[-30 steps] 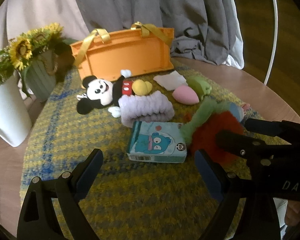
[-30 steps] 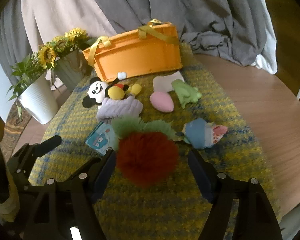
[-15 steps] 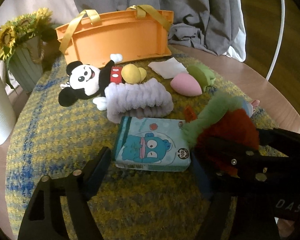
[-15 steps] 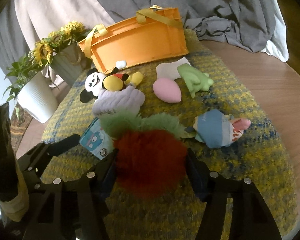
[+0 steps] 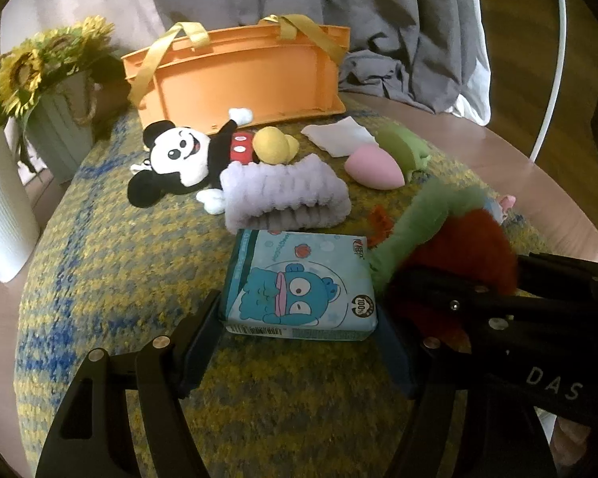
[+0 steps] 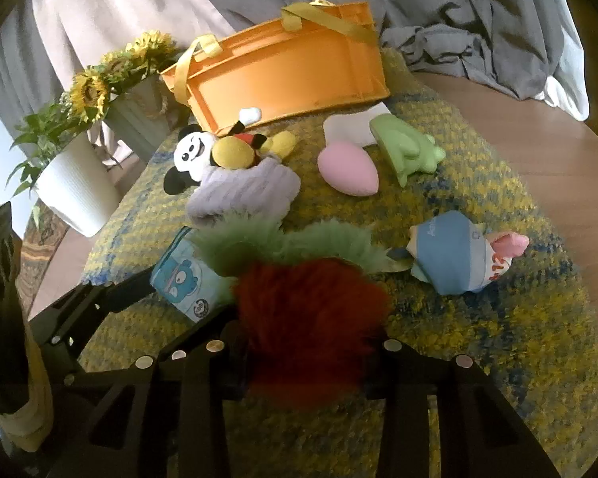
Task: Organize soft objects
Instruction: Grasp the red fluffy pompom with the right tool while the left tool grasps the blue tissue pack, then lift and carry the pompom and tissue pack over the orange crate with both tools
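Grey and beige curtains hang behind a round wooden desk (image 6: 546, 147) covered by a yellow-and-blue woven mat (image 5: 111, 263).

Left hand-held gripper (image 5: 299, 334) has its jaws spread on either side of the blue tissue pack (image 5: 299, 283), the pads at the pack's near corners; whether they touch it cannot be told. Just beyond the pack lies the lilac ribbed headband (image 5: 287, 195), and past that the Mickey plush (image 5: 187, 155) with a yellow sponge (image 5: 273, 145) against it. Farther ahead stands the orange tote (image 5: 239, 75) with its yellow straps.

Right hand-held gripper (image 6: 307, 338) is clamped on the red furry pompom (image 6: 311, 310), which fills the gap between its fingers; the green furry fringe (image 6: 299, 239) sticks out ahead of it. To its right lies a small blue plush (image 6: 450, 255) with a pink tip. Ahead are the pink egg sponge (image 6: 347, 167), the green frog toy (image 6: 406, 147) and a white cloth (image 6: 355, 125).

Far left of both grippers stand a white ribbed pot (image 6: 75, 187) and a green pot of sunflowers (image 6: 99, 79).
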Demonstrator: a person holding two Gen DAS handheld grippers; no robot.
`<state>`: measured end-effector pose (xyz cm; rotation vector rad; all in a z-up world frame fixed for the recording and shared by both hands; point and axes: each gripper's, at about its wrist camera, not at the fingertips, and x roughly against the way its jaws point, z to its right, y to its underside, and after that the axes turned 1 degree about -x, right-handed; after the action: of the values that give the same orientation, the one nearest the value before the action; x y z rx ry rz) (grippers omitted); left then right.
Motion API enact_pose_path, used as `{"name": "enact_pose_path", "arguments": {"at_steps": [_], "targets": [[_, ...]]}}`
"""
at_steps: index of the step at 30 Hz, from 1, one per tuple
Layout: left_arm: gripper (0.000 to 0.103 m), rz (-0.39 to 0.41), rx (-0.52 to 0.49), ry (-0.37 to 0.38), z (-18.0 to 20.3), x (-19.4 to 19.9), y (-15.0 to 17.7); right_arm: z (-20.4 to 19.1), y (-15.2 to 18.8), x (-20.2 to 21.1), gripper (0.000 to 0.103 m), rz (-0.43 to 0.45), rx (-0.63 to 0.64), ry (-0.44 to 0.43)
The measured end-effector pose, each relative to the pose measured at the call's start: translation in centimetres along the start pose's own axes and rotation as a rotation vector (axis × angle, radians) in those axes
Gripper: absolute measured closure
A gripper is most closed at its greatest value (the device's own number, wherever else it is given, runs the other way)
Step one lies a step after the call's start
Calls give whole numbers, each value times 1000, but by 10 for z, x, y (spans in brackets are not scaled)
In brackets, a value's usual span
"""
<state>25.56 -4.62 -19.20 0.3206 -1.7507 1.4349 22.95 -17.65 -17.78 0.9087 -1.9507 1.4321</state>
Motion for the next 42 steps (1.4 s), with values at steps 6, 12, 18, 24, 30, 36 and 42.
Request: {"name": "enact_pose_path", "arguments": {"at_steps": [6,12,18,24,30,36,42], "targets": [[32,16,33,-1,-6,18,-3,-6,-2,15,65,27,-6,-9],[32,48,49,-3,-12,36,-15,-10,-8,29,65,62,-31,-14],[32,114,69,-7,-23,58,-31,-12,-21,44,65,106,-61,15],[32,186,74,0,-35,82,-52,-28,-36,63,65,164,-39,34],[32,270,69,22,-50,108,-76,-45,-51,83,65,236,-30,62],[32,350,43,34,-61,127,-94,-64,-66,100,65,324,-28,95],[32,415,34,36,-68,140,-109,-78,-78,115,65,407,-19,115]]}}
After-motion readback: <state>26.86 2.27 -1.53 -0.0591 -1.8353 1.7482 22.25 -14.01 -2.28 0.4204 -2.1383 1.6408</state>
